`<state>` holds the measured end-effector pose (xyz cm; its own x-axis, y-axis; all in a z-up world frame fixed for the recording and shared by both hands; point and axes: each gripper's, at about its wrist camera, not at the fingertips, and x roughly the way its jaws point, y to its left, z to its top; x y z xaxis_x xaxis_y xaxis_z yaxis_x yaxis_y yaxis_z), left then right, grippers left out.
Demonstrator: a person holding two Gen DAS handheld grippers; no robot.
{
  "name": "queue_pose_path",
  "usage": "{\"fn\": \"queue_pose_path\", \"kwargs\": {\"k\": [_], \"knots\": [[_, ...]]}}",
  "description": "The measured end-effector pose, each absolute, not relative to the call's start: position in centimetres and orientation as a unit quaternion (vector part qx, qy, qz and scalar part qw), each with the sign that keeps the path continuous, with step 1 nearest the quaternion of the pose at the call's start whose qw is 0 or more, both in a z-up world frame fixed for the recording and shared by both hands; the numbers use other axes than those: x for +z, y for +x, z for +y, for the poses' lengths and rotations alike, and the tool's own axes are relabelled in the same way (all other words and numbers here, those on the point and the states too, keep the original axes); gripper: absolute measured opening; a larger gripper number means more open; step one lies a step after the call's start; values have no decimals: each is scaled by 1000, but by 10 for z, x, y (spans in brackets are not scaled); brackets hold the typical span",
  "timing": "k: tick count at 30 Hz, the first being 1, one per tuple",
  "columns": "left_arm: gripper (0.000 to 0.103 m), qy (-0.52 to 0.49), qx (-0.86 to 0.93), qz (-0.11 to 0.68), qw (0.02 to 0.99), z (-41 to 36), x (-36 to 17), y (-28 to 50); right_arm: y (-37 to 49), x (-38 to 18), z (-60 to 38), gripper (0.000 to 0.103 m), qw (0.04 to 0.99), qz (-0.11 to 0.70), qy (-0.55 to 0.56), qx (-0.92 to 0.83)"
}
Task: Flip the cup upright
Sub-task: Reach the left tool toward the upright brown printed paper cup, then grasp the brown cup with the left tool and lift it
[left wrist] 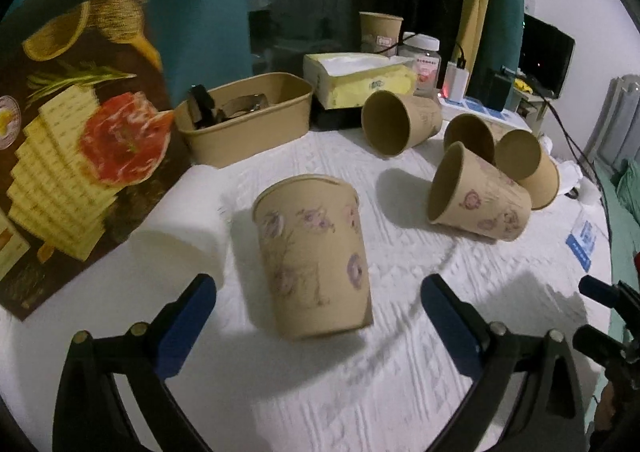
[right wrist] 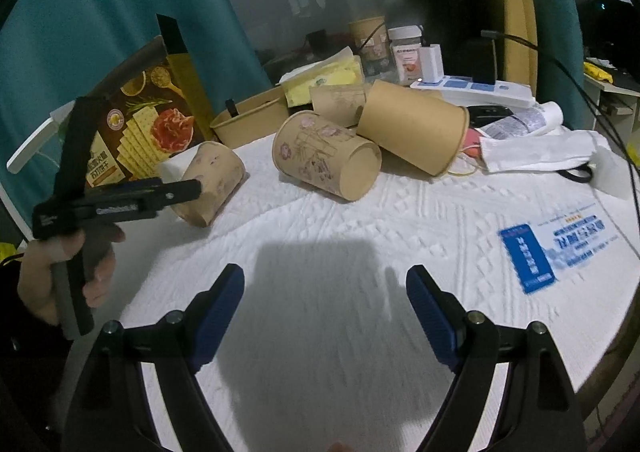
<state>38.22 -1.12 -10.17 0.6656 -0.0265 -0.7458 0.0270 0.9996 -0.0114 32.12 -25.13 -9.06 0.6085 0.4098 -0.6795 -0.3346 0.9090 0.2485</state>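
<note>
A tan paper cup with purple flower prints (left wrist: 314,254) stands mouth up but tilted on the white cloth, just ahead of my open left gripper (left wrist: 318,298), between its fingers' line and not touched. It shows in the right wrist view (right wrist: 214,182) at the left, leaning, with the left gripper (right wrist: 176,192) beside it. Several more cups lie on their sides: a printed one (left wrist: 476,194) (right wrist: 326,158) and plain ones (left wrist: 400,122) (right wrist: 412,126). My right gripper (right wrist: 324,304) is open and empty above bare cloth.
A cracker box (left wrist: 72,140) stands at the left. A brown paper tray (left wrist: 248,118), a yellow tissue box (left wrist: 360,78), a jar (left wrist: 422,58) and a power strip (right wrist: 476,88) sit at the back. A blue card (right wrist: 528,252) lies at the right, near the round table's edge.
</note>
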Motion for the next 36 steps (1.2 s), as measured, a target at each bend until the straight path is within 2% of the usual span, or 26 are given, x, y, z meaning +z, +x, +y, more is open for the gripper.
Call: {"fn": "queue_pose_path", "kwargs": {"k": [6, 7, 8, 17, 25, 36], "knots": [[72, -5, -13, 437, 900, -11, -118, 396, 324, -93, -247, 81, 894, 393, 55, 209], [62, -3, -13, 438, 899, -11, -120, 396, 323, -92, -247, 81, 894, 393, 55, 209], [61, -1, -12, 440, 898, -11, -120, 395, 321, -91, -247, 81, 894, 392, 55, 209], [60, -30, -32, 423, 905, -4, -92, 346, 285, -67, -245, 81, 902, 374, 53, 208], [60, -68, -45, 410, 908, -2, -72, 247, 229, -52, -233, 81, 902, 366, 46, 224], [60, -141, -44, 412, 899, -7, -88, 143, 161, -53, -239, 81, 894, 385, 33, 227]]}}
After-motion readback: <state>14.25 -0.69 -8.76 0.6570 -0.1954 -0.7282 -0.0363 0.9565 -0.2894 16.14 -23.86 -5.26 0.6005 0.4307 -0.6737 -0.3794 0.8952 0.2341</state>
